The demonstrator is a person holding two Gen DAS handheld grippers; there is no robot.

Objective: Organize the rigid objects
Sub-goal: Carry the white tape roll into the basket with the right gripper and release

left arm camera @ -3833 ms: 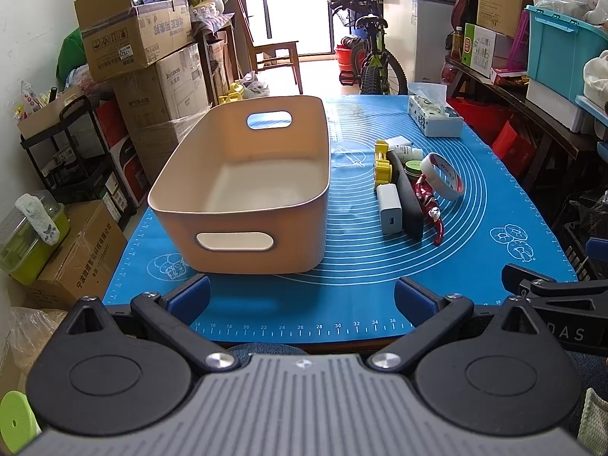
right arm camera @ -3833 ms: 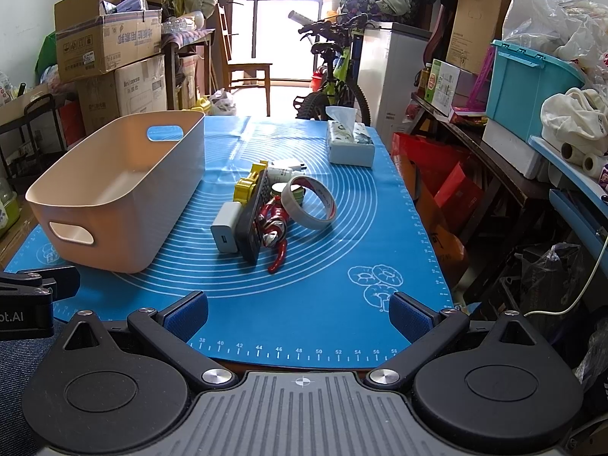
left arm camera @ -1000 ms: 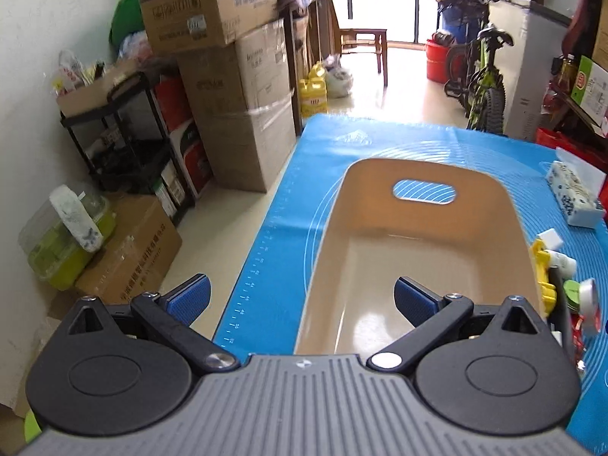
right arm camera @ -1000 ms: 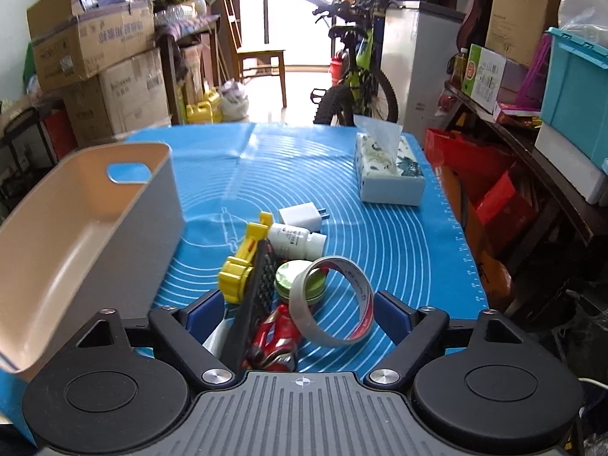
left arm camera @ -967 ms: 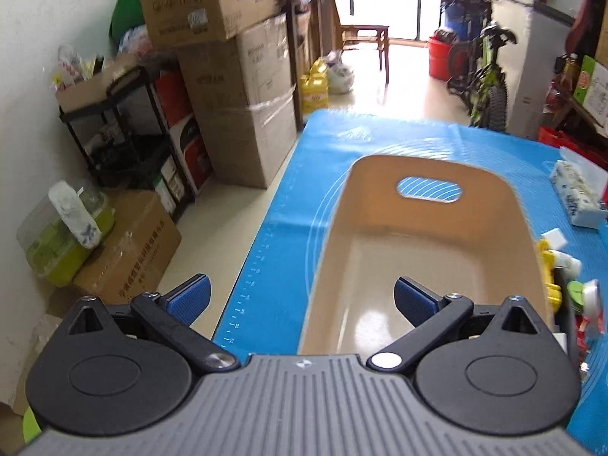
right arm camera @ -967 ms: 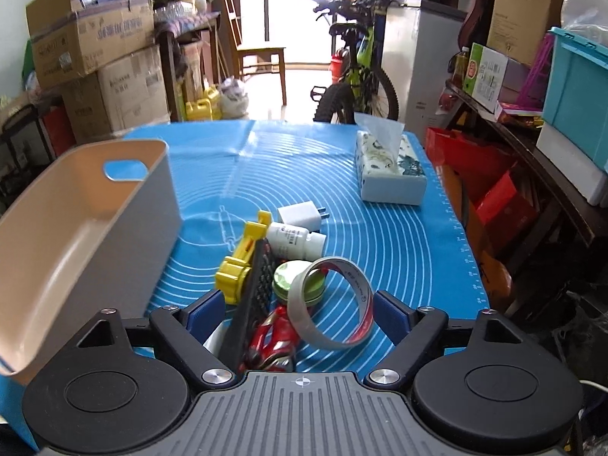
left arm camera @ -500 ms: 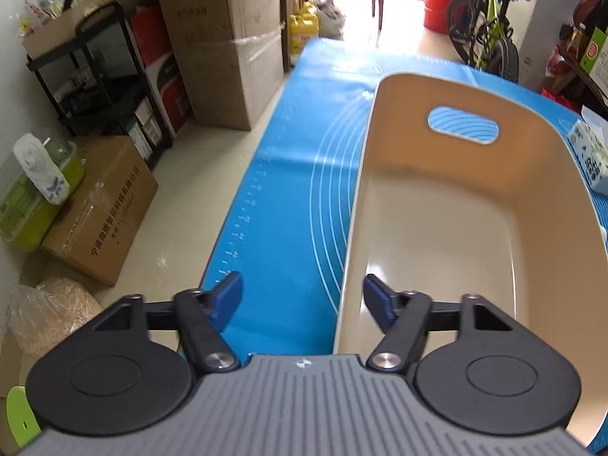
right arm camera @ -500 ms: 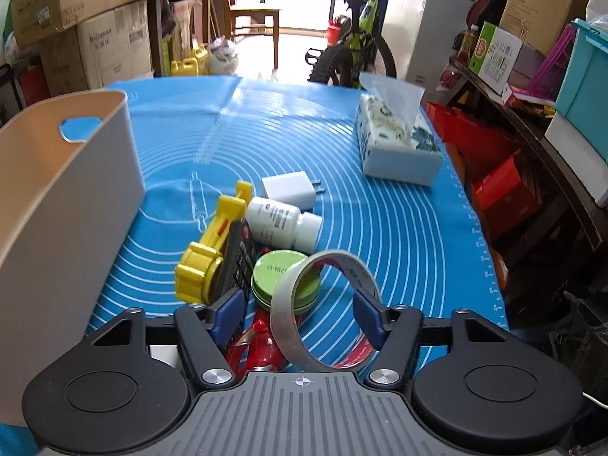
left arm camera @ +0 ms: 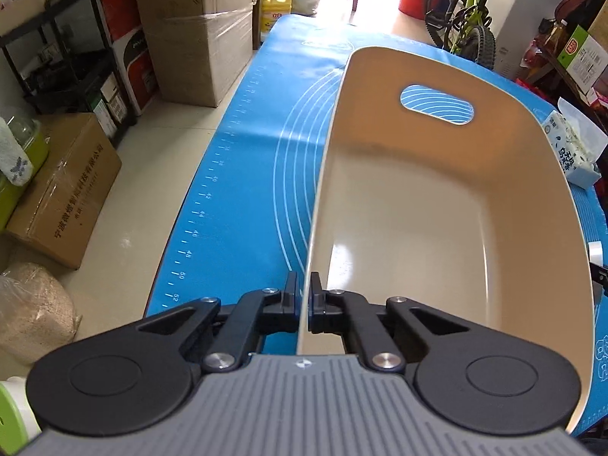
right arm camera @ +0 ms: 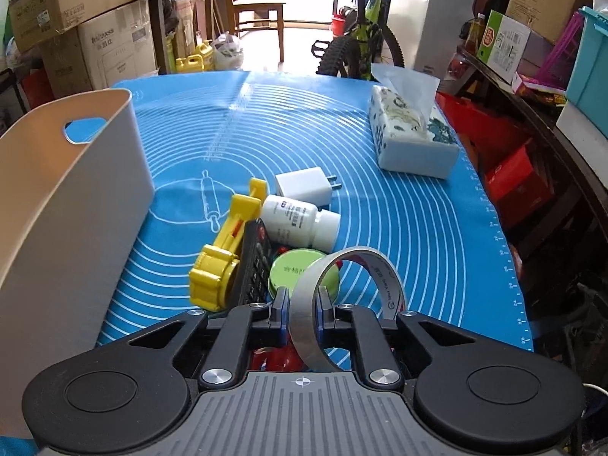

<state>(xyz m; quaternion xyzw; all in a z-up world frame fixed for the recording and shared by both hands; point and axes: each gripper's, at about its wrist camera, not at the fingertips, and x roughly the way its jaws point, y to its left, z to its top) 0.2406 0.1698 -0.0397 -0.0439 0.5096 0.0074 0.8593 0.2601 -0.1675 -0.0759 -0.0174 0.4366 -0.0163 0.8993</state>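
both grips set: first pick-up under way.
left hand-held gripper (left arm camera: 303, 306) clamps the bin (left arm camera: 448, 205) wall; right hand-held gripper (right arm camera: 301, 313) clamps the tape ring (right arm camera: 347, 296), lower centre; next, likely lift it bin-ward.

Looks like a spare room in someone's home that doubles as storage, honestly. Stacked cardboard boxes (left arm camera: 197, 30) fill the 10 to 11 o'clock side, with a black shelving cart (left arm camera: 57, 49) next to them and yellow jugs (left arm camera: 275, 5) on the tiled floor. A kid's green bicycle (right arm camera: 361, 26) is parked at 12 o'clock by a wooden chair (right arm camera: 258, 19) and a bright doorway. The table has a blue baking mat (right arm camera: 418, 228) and a tissue box (right arm camera: 410, 140), and teal plastic bins (right arm camera: 591, 45) sit at 2 o'clock
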